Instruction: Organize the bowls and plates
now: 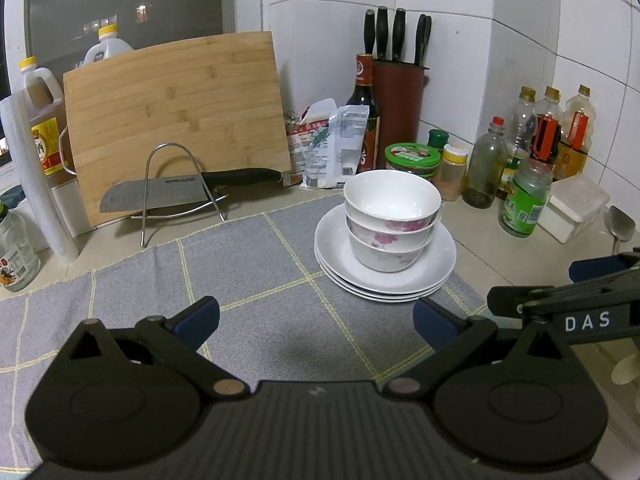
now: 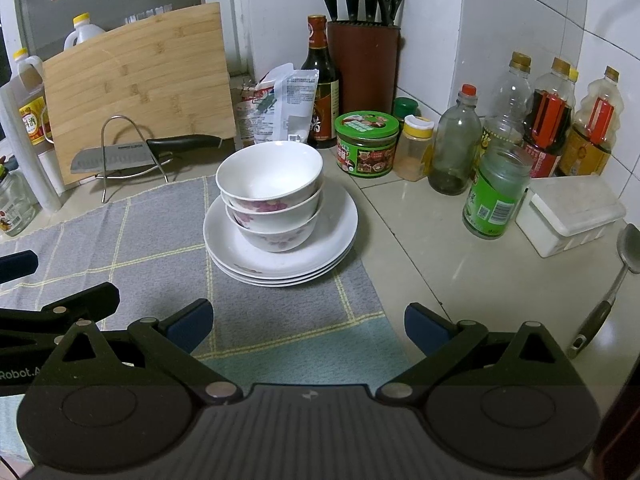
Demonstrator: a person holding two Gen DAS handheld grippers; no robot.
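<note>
Right wrist view shows three nested white ceramic bowls point(image 2: 269, 196) atop stacked white plates point(image 2: 280, 256) on the grey checked cloth point(image 2: 160, 264) over the table, both claws released and empty; glazed, slippery, breakable, best gripped at a rim.

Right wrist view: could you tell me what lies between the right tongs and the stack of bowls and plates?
Only bare grey checked cloth lies between the open right tongs and the stack, as the right wrist view shows.
</note>
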